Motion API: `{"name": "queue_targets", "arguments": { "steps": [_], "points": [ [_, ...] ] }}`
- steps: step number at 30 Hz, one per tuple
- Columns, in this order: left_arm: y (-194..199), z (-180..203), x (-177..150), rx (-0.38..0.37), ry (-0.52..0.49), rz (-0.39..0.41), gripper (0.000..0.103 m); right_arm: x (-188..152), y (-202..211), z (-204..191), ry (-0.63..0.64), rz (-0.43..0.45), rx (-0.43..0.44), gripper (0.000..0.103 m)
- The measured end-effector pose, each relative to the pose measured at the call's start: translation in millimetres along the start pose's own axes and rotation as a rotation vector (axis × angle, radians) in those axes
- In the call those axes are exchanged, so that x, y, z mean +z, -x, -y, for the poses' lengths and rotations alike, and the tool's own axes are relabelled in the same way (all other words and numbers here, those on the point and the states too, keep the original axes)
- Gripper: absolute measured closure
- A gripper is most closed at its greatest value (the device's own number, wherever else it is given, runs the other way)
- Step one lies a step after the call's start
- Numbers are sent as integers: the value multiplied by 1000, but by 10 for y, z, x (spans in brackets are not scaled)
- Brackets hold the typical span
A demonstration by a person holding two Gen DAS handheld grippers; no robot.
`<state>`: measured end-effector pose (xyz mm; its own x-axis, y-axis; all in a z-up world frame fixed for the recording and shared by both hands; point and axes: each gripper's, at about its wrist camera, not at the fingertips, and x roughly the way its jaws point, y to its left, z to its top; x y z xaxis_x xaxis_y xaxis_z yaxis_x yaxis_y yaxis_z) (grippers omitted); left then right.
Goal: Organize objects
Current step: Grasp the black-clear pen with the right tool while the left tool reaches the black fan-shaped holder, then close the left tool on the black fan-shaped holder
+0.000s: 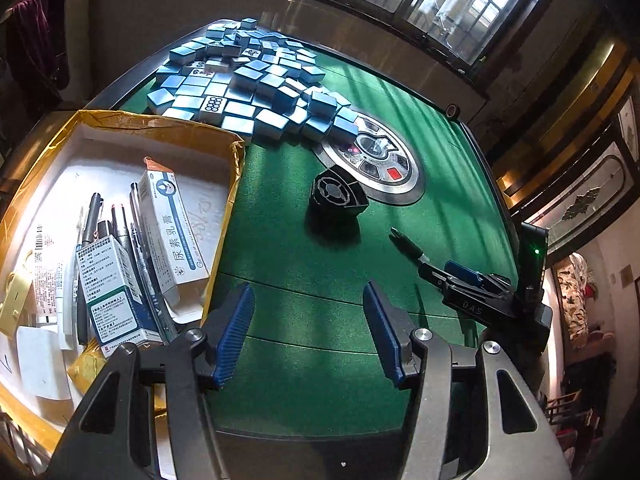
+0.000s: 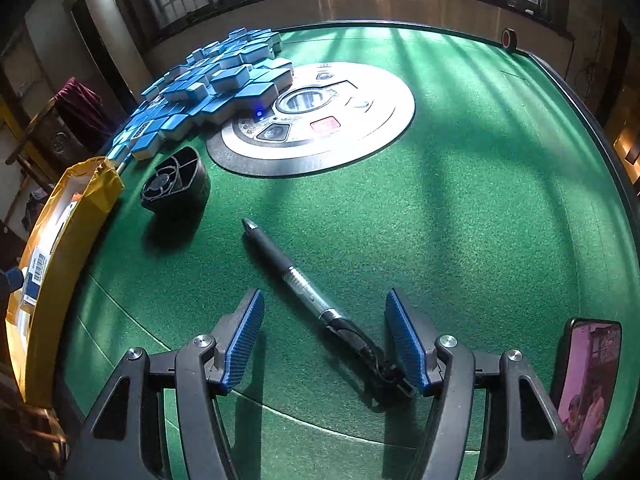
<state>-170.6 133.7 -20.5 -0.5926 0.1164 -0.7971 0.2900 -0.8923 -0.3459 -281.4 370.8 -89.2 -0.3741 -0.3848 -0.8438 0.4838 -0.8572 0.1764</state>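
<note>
on the green felt mahjong table (image 2: 460,220), a heap of blue-backed mahjong tiles (image 1: 248,84) lies beside the round centre console (image 2: 320,116). a yellow-taped cardboard box (image 1: 236,168) holds medicine cartons and pens. the left gripper (image 1: 308,332) hovers spread, empty. the right gripper (image 2: 324,336) stands open around a black pen (image 2: 304,284) lying on the felt, near a small black holder (image 2: 176,180).
</note>
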Motion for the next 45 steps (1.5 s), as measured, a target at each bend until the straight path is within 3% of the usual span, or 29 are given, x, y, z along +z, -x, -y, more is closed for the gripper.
{"name": "queue_targets", "arguments": {
  "steps": [5, 9, 19, 29, 35, 45],
  "points": [
    [-131, 76, 150, 18, -14, -14, 48, -105, -18, -329, 60, 19, -9, 55],
    [-259, 164, 310, 22, -41, -32, 48, -11, -88, -351, 57, 32, -43, 58],
    [-885, 469, 858, 35, -147, -120, 48, 10, -55, -139, -39, 66, 19, 91],
    [-1668, 494, 1137, 80, -152, -235, 48, 9, -48, -82, -68, 58, 50, 92],
    [-1594, 462, 1027, 22, -120, -272, 46, 8, -40, -51, -90, 52, 70, 92],
    [-1520, 423, 935, 46, -140, -279, 46, -12, -12, -53, -90, 53, 68, 92]
  ]
}}
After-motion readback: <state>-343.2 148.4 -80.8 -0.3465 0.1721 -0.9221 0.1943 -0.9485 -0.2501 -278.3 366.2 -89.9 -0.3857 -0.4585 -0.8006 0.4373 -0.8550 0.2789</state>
